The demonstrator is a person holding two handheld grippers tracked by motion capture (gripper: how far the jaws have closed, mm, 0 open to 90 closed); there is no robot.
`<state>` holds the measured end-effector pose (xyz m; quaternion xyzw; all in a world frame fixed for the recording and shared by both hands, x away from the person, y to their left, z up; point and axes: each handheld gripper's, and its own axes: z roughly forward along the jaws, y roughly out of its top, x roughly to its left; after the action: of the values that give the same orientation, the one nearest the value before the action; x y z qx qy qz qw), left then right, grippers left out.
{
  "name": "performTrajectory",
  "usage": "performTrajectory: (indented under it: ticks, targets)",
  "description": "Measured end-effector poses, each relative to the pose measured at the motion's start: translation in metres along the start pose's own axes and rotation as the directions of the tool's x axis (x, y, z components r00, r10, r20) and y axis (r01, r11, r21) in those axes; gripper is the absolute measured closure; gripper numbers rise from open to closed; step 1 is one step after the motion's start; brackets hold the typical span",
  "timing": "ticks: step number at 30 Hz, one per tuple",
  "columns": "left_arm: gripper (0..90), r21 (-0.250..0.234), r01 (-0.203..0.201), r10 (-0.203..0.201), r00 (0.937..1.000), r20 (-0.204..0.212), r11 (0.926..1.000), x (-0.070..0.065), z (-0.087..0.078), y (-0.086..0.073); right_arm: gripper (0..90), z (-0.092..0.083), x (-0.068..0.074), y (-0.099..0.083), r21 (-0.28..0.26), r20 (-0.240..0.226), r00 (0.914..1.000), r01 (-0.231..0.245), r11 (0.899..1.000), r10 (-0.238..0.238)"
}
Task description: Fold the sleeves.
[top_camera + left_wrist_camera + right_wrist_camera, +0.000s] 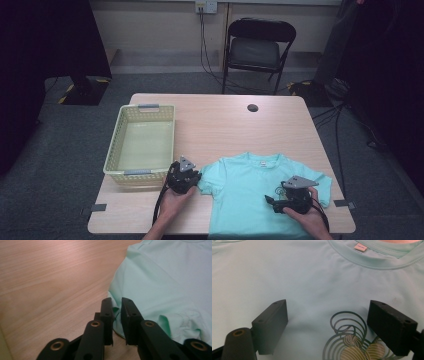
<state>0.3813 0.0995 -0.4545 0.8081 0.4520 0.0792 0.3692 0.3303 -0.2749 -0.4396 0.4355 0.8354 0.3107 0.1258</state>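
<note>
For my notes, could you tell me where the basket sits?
In the high view, the basket sits on the table's left side, beside the left gripper.

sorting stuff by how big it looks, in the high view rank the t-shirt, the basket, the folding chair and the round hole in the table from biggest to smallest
1. t-shirt, partly cut off at the bottom edge
2. basket, close behind the t-shirt
3. folding chair, though it stands farther from the camera, so it may really be bigger
4. round hole in the table, clearly smallest

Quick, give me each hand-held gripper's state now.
Left hand-held gripper: closed on the T-shirt sleeve edge.
Right hand-held gripper: open over the T-shirt.
</note>
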Motion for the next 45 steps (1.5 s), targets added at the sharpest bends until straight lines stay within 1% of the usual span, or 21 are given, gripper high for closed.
performTrajectory:
  ticks: [1,2,4,5,9,12,17,19,21,22,25,27,32,37,40,45]
  targets:
    - [82.7,0.001,0.001,-0.001,1.0,0.0,1.0,0.0,0.0,0.0,16.0,0.0,0.0,0.0,0.0,0.0,1.0,0.001,1.0,-0.001]
    - [83.6,-0.001,0.011,-0.011,0.9999,0.01,0.9999,-0.001,0.001,0.0,16.1,0.0,0.0,0.0,0.001,0.0,1.0,0.001,1.0,-0.001]
    - [84.6,-0.005,0.015,-0.015,0.9998,0.009,0.9999,-0.002,0.001,0.0,16.1,0.0,0.0,0.0,0.001,0.0,1.0,0.001,1.0,-0.001]
    - [84.8,-0.004,0.015,-0.015,0.9997,0.017,0.9999,-0.002,0.001,0.0,16.0,0.0,0.0,0.0,0.001,0.0,1.0,0.001,1.0,-0.001]
    - [85.9,-0.009,0.018,-0.018,0.9996,0.024,0.9998,-0.003,0.0,0.0,16.1,0.0,0.0,0.0,0.003,0.0,1.0,0.0,1.0,0.0]
    - [85.9,-0.014,0.016,-0.015,0.9991,0.039,0.9998,-0.004,-0.002,0.001,16.0,0.0,0.0,0.0,0.003,0.0,1.0,-0.001,1.0,0.001]
    - [86.0,-0.021,0.021,-0.02,0.9973,0.071,0.9996,-0.005,-0.004,0.001,16.0,0.0,0.0,0.0,0.004,0.001,1.0,-0.001,1.0,0.001]
    - [86.0,-0.03,0.027,-0.025,0.9963,0.082,0.9992,-0.006,-0.006,0.002,16.0,0.0,0.0,0.0,0.004,0.002,1.0,-0.002,1.0,0.002]
    - [86.0,-0.036,0.019,-0.016,0.9964,0.083,0.9992,-0.008,-0.007,0.002,16.0,0.0,0.0,0.001,0.005,0.003,1.0,-0.002,1.0,0.002]
    - [86.0,-0.038,0.018,-0.015,0.9955,0.094,0.9991,-0.008,-0.008,0.003,16.1,0.0,0.0,0.001,0.005,0.003,1.0,-0.003,1.0,0.003]
    - [86.0,-0.043,0.018,-0.013,0.9947,0.102,0.9989,-0.011,-0.009,0.003,16.0,0.0,0.001,0.001,0.006,0.005,1.0,-0.005,1.0,0.005]
    - [86.0,-0.049,0.011,-0.006,0.9949,0.1,0.9988,-0.013,-0.011,0.004,16.0,0.0,0.001,0.001,0.008,0.005,1.0,-0.005,1.0,0.005]
    - [86.1,-0.063,0.012,-0.005,0.9935,0.114,0.998,-0.013,-0.015,0.006,15.8,0.0,0.001,0.001,0.01,0.005,1.0,-0.005,1.0,0.005]
    - [86.2,-0.085,0.023,-0.013,0.993,0.118,0.9962,-0.013,-0.019,0.007,15.0,0.002,0.001,0.003,0.012,0.007,1.0,-0.007,1.0,0.007]
    - [86.2,-0.099,0.031,-0.017,0.9914,0.13,0.9946,-0.013,-0.023,0.008,14.6,0.002,0.002,0.003,0.013,0.009,0.9999,-0.009,1.0,0.009]
    - [86.3,-0.113,0.026,-0.01,0.9905,0.137,0.9933,-0.015,-0.026,0.009,14.4,0.002,0.002,0.004,0.013,0.009,0.9999,-0.013,1.0,0.013]
